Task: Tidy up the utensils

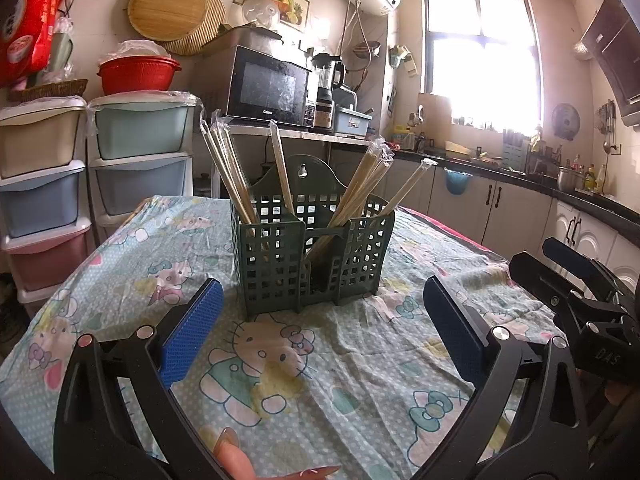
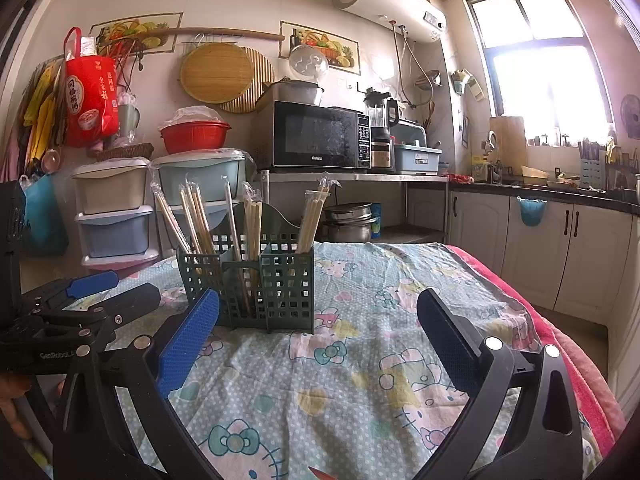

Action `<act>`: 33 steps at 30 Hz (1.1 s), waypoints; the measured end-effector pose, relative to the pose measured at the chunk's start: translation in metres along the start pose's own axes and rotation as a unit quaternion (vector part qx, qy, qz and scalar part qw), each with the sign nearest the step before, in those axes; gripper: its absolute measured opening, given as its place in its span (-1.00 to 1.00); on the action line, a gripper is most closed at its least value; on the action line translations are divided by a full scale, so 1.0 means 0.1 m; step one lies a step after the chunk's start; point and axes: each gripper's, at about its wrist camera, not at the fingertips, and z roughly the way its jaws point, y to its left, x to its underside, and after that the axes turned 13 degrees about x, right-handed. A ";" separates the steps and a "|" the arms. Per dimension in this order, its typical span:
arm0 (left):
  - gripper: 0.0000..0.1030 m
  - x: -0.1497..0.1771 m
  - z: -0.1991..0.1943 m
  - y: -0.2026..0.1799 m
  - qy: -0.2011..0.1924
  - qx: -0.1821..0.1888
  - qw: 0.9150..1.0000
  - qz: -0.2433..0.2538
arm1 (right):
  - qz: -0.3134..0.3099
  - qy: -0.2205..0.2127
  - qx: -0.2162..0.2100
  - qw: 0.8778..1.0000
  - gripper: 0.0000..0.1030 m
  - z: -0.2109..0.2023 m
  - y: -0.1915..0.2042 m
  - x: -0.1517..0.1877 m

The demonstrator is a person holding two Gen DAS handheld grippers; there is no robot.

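Dark green lattice utensil caddy (image 1: 312, 256) upright on the cartoon-cat tablecloth (image 1: 280, 380), split into compartments, plastic-wrapped wooden chopsticks (image 1: 228, 172) standing tilted inside, fanning left and right above its rim

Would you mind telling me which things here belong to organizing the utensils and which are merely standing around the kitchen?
Part of the job:
green utensil caddy
wrapped chopsticks standing in its compartments
left gripper, open
right gripper, open

Just lying about:
microwave
blender
red basin
stacked drawers
patterned tablecloth
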 end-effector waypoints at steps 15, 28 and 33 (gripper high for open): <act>0.80 0.00 0.00 0.00 0.001 0.000 1.000 -0.001 | 0.001 0.000 0.000 1.000 0.87 0.01 -0.01 0.00; 0.80 0.03 -0.02 0.01 0.003 -0.003 1.000 -0.002 | 0.001 0.000 0.000 1.000 0.88 0.00 -0.01 0.00; 0.80 0.04 -0.02 0.02 0.006 -0.006 1.000 -0.006 | 0.001 0.000 0.001 1.000 0.88 0.01 -0.01 0.00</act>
